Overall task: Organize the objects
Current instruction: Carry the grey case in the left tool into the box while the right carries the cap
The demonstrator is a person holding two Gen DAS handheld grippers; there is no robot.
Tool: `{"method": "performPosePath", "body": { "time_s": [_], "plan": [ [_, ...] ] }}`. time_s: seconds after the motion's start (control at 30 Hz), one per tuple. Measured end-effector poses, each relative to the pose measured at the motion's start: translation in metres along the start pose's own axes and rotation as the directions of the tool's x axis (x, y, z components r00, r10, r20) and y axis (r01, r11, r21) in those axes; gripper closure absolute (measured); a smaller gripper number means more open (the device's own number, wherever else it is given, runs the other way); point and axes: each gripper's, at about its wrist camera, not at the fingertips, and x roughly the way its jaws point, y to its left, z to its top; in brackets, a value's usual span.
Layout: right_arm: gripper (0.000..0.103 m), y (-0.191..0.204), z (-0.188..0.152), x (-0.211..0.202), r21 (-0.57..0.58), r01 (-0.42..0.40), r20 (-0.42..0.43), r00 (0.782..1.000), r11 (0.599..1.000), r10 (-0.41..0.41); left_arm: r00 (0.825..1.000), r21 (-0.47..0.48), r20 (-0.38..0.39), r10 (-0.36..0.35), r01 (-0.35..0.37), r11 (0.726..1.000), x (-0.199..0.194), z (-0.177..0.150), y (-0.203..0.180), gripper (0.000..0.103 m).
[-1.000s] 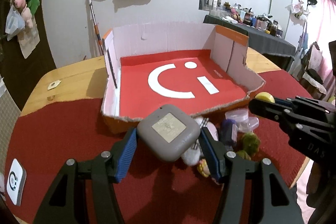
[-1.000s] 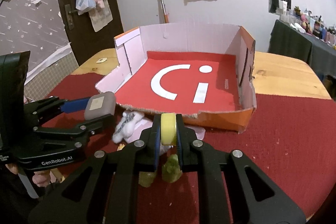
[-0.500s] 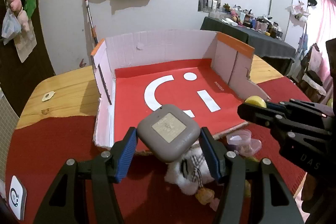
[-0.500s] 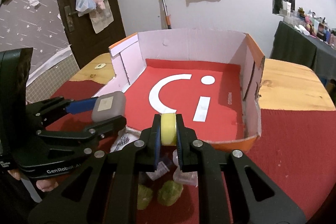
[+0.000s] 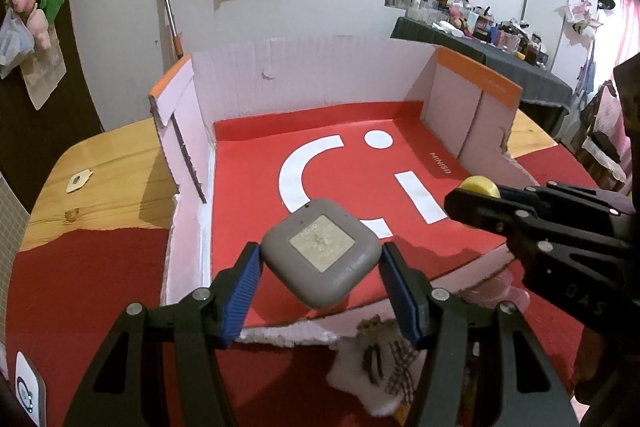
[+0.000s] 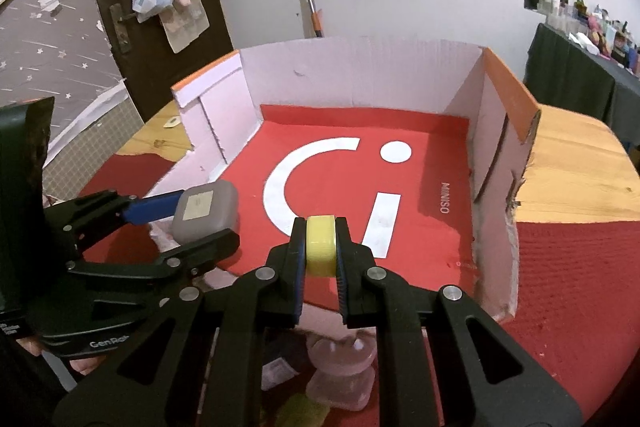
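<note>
The left gripper [image 5: 320, 277] is clamping a rounded grey case [image 5: 321, 252] between its blue pads, hanging over the near edge of the open cardboard box [image 5: 312, 75]. The right gripper [image 6: 320, 247] is pinching a yellow disc [image 6: 320, 245], perhaps a lid, above the box's red floor.

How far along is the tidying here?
Nothing lies in the box yet. In hand: left gripper grips a grey case, right gripper a yellow cap, both over its near edge. Left: plush and plastic pieces outside.
</note>
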Motion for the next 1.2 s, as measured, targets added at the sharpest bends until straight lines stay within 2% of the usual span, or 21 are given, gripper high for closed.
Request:
{"method": "performPosePath", "body": {
  "time_s": [0.7,1.2],
  "plan": [
    [0.091,-0.021,0.004,0.048,0.027,0.016,-0.151,0.989,1.0,-0.012,0.994,-0.019,-0.103,-0.031,0.029,0.999,0.038,0.006,0.006,0.041],
    [0.091,-0.023,0.001,0.049,0.015,0.026,-0.165,0.986,1.0,-0.024,0.991,-0.023,-0.128,-0.038,0.035,0.999,0.043,0.006,0.007,0.04]
  ]
}}
